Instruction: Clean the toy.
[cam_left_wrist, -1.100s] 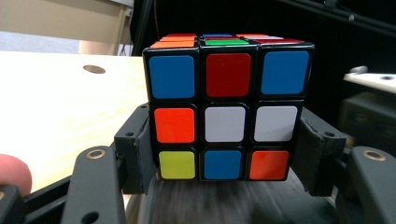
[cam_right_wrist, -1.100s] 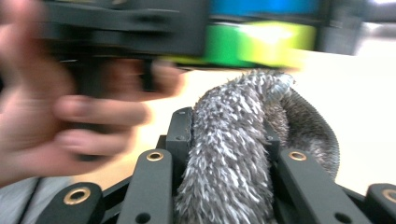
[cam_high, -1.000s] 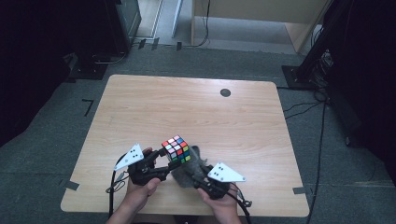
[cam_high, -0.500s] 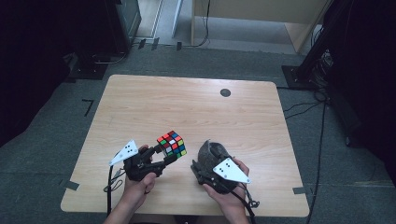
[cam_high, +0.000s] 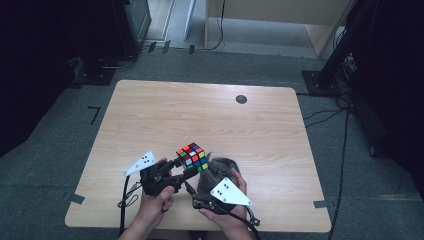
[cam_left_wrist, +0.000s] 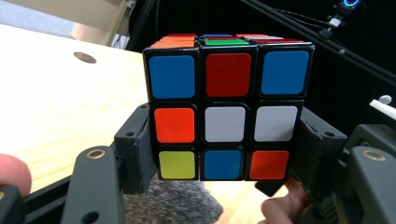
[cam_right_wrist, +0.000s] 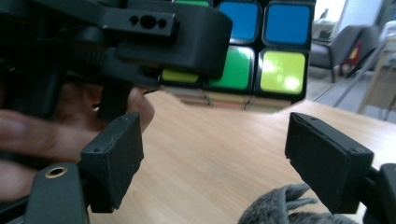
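A scrambled Rubik's cube (cam_high: 192, 156) hangs above the near part of the wooden table (cam_high: 200, 115). My left gripper (cam_high: 184, 169) is shut on it, and in the left gripper view the pads (cam_left_wrist: 140, 156) press the lower rows of the cube (cam_left_wrist: 224, 93) from both sides. My right gripper (cam_high: 199, 189) sits just right of and below the cube. Its jaws have just been opening. In the right gripper view they stand open (cam_right_wrist: 215, 163) with nothing between them, and the cube's underside (cam_right_wrist: 261, 56) shows above. A grey fuzzy cloth (cam_high: 220, 169) lies under the right hand.
A small dark round hole (cam_high: 241, 99) sits near the table's far edge. The grey cloth (cam_right_wrist: 280, 207) pokes up at the bottom of the right gripper view. Dark stands and cables (cam_high: 345, 115) line the floor at the right. Tape marks the table's near corners (cam_high: 320, 204).
The right gripper drew away from the cube and its jaws spread apart. The left gripper kept its hold and shifted the cube slightly left.
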